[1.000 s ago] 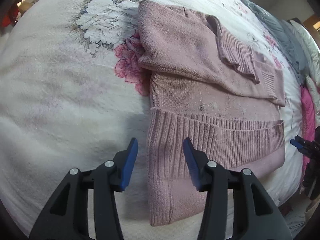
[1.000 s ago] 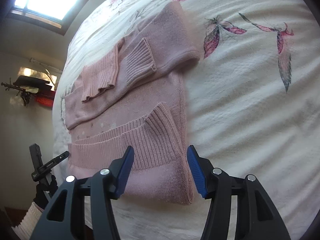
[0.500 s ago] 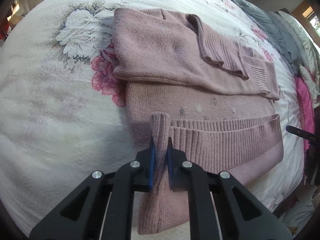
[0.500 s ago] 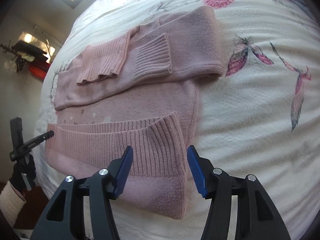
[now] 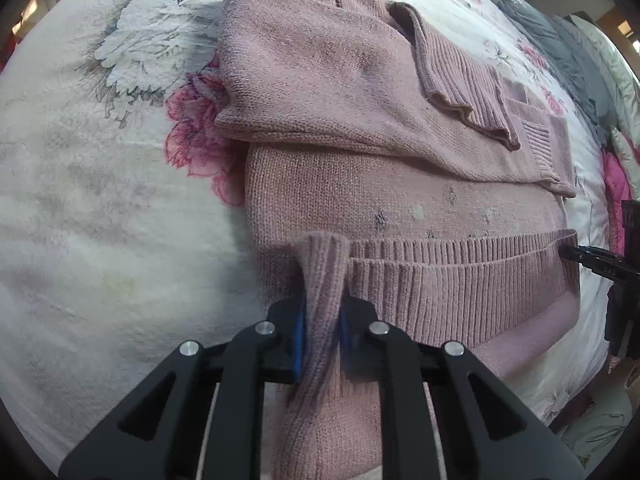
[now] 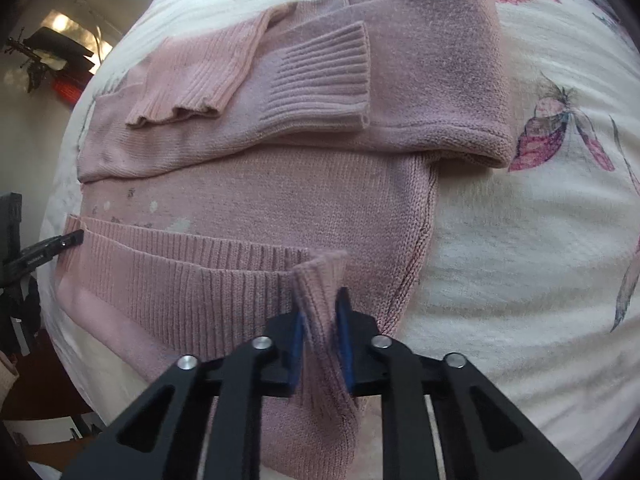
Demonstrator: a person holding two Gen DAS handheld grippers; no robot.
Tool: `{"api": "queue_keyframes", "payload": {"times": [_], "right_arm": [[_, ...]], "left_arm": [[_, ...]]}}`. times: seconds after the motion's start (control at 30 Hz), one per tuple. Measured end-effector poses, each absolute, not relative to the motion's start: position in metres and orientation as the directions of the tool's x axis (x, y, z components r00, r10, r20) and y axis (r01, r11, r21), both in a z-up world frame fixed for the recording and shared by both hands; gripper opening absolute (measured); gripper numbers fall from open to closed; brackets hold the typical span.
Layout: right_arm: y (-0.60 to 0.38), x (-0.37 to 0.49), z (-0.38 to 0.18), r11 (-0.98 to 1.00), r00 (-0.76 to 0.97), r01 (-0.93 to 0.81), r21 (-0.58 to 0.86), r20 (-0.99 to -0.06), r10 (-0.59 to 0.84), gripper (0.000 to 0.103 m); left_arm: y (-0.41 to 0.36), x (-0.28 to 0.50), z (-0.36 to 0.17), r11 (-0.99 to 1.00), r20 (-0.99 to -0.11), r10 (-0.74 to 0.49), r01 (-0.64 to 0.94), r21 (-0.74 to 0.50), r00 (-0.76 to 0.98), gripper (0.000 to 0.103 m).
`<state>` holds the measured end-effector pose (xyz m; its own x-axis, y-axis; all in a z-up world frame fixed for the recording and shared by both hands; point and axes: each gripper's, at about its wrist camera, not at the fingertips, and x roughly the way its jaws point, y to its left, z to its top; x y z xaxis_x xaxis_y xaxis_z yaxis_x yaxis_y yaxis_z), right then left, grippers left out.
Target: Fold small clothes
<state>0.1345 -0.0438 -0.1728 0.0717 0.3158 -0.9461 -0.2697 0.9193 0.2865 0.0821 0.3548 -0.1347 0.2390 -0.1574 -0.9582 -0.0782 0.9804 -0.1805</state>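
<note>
A pink knitted sweater (image 5: 360, 184) lies flat on the floral bedspread, both sleeves folded across its upper part and its ribbed hem (image 5: 460, 276) nearest me. My left gripper (image 5: 322, 320) is shut on the hem's left corner, which stands pinched up between the blue pads. In the right wrist view the same sweater (image 6: 280, 192) fills the middle. My right gripper (image 6: 320, 328) is shut on the hem's right corner, a raised fold of ribbing (image 6: 320, 280) between its pads. Each gripper's tip shows at the far edge of the other's view.
The white bedspread (image 5: 100, 220) with pink and grey flowers spreads to the left, and more of it (image 6: 540, 260) lies to the right. Grey bedding (image 5: 560, 44) is piled at the far right. The bed's edge (image 6: 100, 360) drops off near the hem.
Both grippers came down onto the hem. The left one shut on its corner half a second ago; the right one, open then, has now shut on its corner. Both views are closer to the sweater.
</note>
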Motion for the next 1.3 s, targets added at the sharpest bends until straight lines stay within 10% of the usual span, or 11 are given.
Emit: {"api": "queue_keyframes", "payload": {"times": [0.67,1.3], "right_arm": [[-0.079,0.172,-0.027,0.854,0.404,-0.255,0.454,-0.752,0.521,0.010],[-0.061,0.313,-0.106,0.925,0.375,-0.102,0.365,-0.847,0.376,0.010]], "left_arm": [[0.359,0.143,-0.010,0.936,-0.766,-0.284,-0.008,-0.353,0.577,0.008],[0.370,0.291,-0.087,0.963,-0.869,-0.149,-0.129,-0.235,0.471,0.008]]}}
